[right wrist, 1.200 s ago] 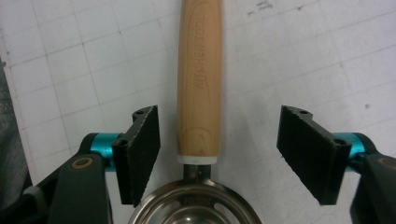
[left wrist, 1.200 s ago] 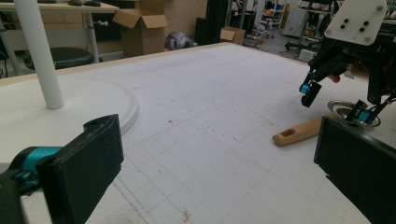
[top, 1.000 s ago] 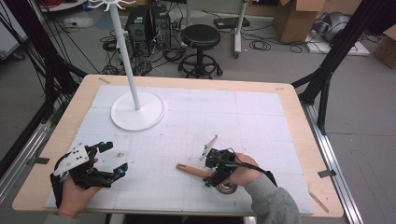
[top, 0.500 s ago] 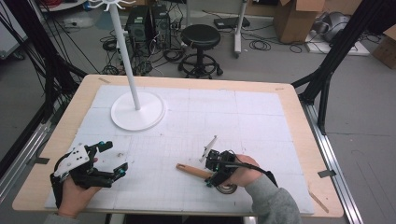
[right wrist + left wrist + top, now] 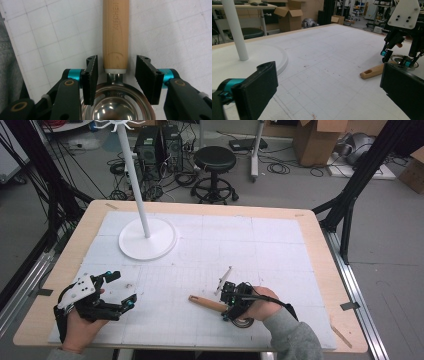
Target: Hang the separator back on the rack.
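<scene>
Right gripper (image 5: 116, 75) poised over a strainer (image 5: 116, 100), 2 black ridged jaws standing partly open on either side of the neck where wooden handle (image 5: 116, 32) meets metal, narrow gaps left on both flanks, pads not pressing; jaws just been closing in on it. Teal collars behind each pad, black linkage arms with brass-coloured pivots below. Handle pale, smooth, round in section, straight-grained, stamped "KITCHEN" along its length, the rest of the word cut off at the frame edge; white ferrule at its base, then a polished steel rim and bowl bearing small embossed lettering too fine to read. Strainer lying flat on the white gridded mat (image 5: 260, 250) near the front edge of the table (image 5: 310, 220), handle pointing toward the person's left, seen from above at (image 5: 207, 303) beside the right gripper (image 5: 231, 297). Left gripper (image 5: 120, 290) held apart at the front left, 2 jaws spread wide with nothing between them, blocky matte pads on teal mounts. White stand (image 5: 147, 237) with round flat base and slim pole at the far left of the mat. Plywood border around the mat.
</scene>
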The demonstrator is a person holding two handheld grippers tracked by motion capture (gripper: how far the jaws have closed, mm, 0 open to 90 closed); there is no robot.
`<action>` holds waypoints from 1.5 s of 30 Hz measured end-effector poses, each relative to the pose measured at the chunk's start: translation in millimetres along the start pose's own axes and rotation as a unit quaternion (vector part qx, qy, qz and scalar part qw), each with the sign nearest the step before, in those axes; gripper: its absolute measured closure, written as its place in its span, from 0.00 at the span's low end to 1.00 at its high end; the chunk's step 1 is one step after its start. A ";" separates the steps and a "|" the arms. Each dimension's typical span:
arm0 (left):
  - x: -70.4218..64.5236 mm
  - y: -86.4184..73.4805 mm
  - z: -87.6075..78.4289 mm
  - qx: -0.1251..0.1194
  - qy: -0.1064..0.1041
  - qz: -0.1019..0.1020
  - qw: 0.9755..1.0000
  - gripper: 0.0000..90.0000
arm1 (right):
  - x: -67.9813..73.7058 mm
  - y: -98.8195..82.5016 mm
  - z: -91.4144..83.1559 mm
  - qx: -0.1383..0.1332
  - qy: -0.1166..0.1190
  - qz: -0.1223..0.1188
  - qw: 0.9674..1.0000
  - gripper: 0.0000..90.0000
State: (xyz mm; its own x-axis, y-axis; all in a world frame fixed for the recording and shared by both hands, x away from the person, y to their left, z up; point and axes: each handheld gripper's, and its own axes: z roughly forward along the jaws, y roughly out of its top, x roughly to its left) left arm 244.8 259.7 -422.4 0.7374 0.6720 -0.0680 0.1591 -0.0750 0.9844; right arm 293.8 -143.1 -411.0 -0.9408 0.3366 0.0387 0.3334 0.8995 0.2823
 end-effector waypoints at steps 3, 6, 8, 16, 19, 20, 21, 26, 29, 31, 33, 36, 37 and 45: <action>0.0 -0.1 0.3 0.001 -0.001 0.000 1.000 0.02 | 0.5 0.0 -0.1 0.003 0.001 0.000 1.000 0.60; -0.2 -0.2 0.7 0.000 -0.001 -0.001 1.000 0.02 | 2.9 1.0 0.5 0.009 -0.007 -0.004 1.000 0.61; -0.3 -0.1 0.5 0.000 -0.001 0.000 1.000 0.02 | 4.3 1.9 0.7 0.014 -0.012 -0.005 1.000 0.61; -0.1 -0.4 0.8 0.001 -0.001 -0.001 1.000 0.02 | 3.2 0.7 0.1 0.011 -0.013 -0.003 1.000 0.68; 0.0 -0.3 0.9 0.001 -0.001 -0.002 1.000 0.02 | 2.5 0.5 -0.3 0.011 -0.014 0.000 1.000 0.70; 0.0 -0.3 1.0 0.001 -0.002 -0.001 1.000 0.02 | 2.6 0.4 -0.2 0.010 -0.015 0.000 1.000 0.71; 0.0 -0.3 1.1 0.001 -0.002 -0.002 1.000 0.02 | 3.1 0.1 -0.6 0.010 -0.016 0.000 1.000 0.74; -0.2 -0.4 2.1 0.003 -0.004 -0.001 1.000 0.02 | 4.1 -0.6 -0.4 0.006 -0.015 0.004 1.000 0.77; -0.7 -0.4 2.8 0.002 -0.005 -0.002 1.000 0.02 | 4.1 -0.9 -0.3 0.004 -0.018 0.000 1.000 0.77; -0.3 -0.3 2.8 0.003 -0.005 -0.002 1.000 0.02 | 5.7 -1.4 -0.6 0.002 -0.024 -0.012 1.000 0.77; 0.1 -0.5 3.0 0.002 -0.005 -0.003 1.000 0.02 | 5.9 -1.4 -0.8 0.002 -0.024 -0.017 1.000 0.77; 0.4 -0.7 3.5 0.003 -0.006 -0.003 1.000 0.02 | 5.4 -1.3 -0.9 0.002 -0.022 -0.018 1.000 0.77; 0.3 -0.8 3.8 0.002 -0.006 -0.005 1.000 0.02 | 5.3 -1.6 -0.8 0.000 -0.021 -0.016 1.000 0.77; 1.1 -0.9 4.3 0.001 -0.003 -0.002 1.000 0.02 | 4.2 -3.4 -1.8 -0.007 -0.019 -0.020 1.000 0.77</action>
State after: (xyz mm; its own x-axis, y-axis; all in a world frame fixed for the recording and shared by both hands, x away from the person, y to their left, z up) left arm 248.3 257.3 -424.1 0.7403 0.6683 -0.0730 0.1637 -0.0738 0.9838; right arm 288.6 -145.2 -410.1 -0.9504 0.3109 -0.0087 0.2945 0.9086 0.2962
